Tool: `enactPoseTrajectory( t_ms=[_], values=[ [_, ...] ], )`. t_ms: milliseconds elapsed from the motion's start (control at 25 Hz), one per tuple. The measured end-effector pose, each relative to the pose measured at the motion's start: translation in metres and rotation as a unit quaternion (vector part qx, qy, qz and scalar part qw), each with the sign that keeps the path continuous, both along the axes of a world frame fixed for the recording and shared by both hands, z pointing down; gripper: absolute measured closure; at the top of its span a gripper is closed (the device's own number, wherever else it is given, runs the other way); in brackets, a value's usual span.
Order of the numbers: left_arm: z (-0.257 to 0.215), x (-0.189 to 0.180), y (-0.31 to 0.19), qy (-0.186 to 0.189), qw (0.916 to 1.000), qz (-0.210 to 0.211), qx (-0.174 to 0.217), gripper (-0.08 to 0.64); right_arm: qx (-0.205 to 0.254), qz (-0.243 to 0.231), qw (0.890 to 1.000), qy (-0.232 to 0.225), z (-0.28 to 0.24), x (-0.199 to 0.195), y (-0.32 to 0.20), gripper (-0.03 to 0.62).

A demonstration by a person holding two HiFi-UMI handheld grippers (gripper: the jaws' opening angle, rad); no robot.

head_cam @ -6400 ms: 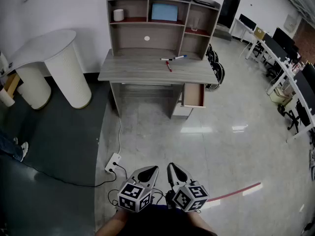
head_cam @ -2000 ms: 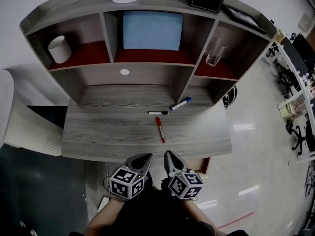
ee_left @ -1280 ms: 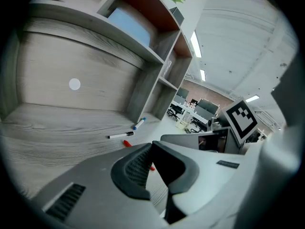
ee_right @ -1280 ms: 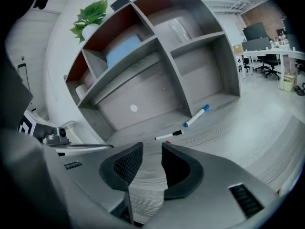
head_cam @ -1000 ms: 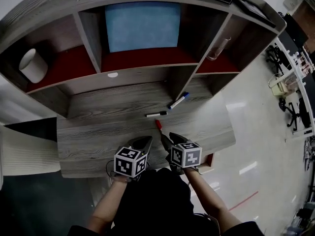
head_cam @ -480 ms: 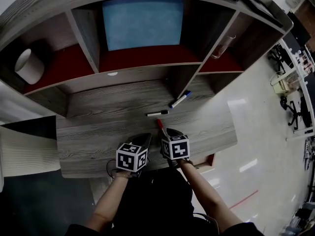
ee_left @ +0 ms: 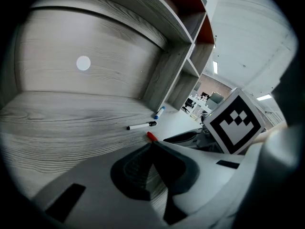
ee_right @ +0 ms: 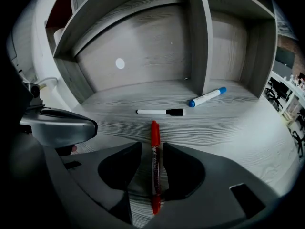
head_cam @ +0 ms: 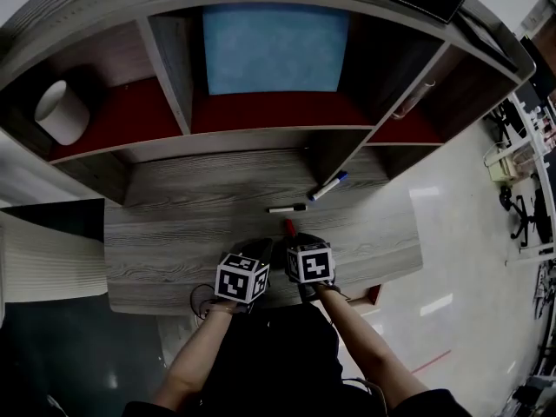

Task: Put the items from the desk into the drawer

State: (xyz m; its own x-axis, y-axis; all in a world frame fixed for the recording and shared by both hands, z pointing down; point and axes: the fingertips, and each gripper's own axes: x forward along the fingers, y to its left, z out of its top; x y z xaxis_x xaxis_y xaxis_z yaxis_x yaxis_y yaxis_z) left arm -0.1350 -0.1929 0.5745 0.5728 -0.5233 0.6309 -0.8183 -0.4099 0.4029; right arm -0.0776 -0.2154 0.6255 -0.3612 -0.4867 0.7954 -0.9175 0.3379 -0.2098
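The right tool hangs low over the surface with its jaws apart, one on each side of the red marker. The marker lies flat on the wood between them (a thin gap shows on both sides, so neither pad presses it). Just beyond its far end lies the black-capped marker, and further right the blue-capped marker. The left tool sits just beside the right one, jaws together and holding nothing.

Right hand-held gripper dropped to desk and now straddles red marker, jaws apart. Left hand-held gripper sank alongside it.
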Motion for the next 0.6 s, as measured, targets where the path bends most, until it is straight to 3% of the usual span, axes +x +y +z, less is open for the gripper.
enactPoseTrajectory(
  t_ms=[240, 360, 600],
  values=[
    [0.0035, -0.0032, 0.0036, -0.001, 1.0000, -0.003, -0.005, 0.543, 0.004, 0.000, 1.000, 0.019, 0.0014, -0.0008, -0.0037, 0.436],
    [0.0038, -0.0044, 0.0038, -0.001, 1.0000, -0.003, -0.003, 0.543, 0.013, -0.003, 0.999, 0.050, 0.0028, 0.0048, -0.0044, 0.458],
    [0.0035, -0.0048, 0.0023, 0.001, 1.0000, -0.005, -0.001, 0.543, 0.015, -0.018, 0.998, 0.064, -0.0005, -0.0026, -0.0058, 0.504]
  ],
)
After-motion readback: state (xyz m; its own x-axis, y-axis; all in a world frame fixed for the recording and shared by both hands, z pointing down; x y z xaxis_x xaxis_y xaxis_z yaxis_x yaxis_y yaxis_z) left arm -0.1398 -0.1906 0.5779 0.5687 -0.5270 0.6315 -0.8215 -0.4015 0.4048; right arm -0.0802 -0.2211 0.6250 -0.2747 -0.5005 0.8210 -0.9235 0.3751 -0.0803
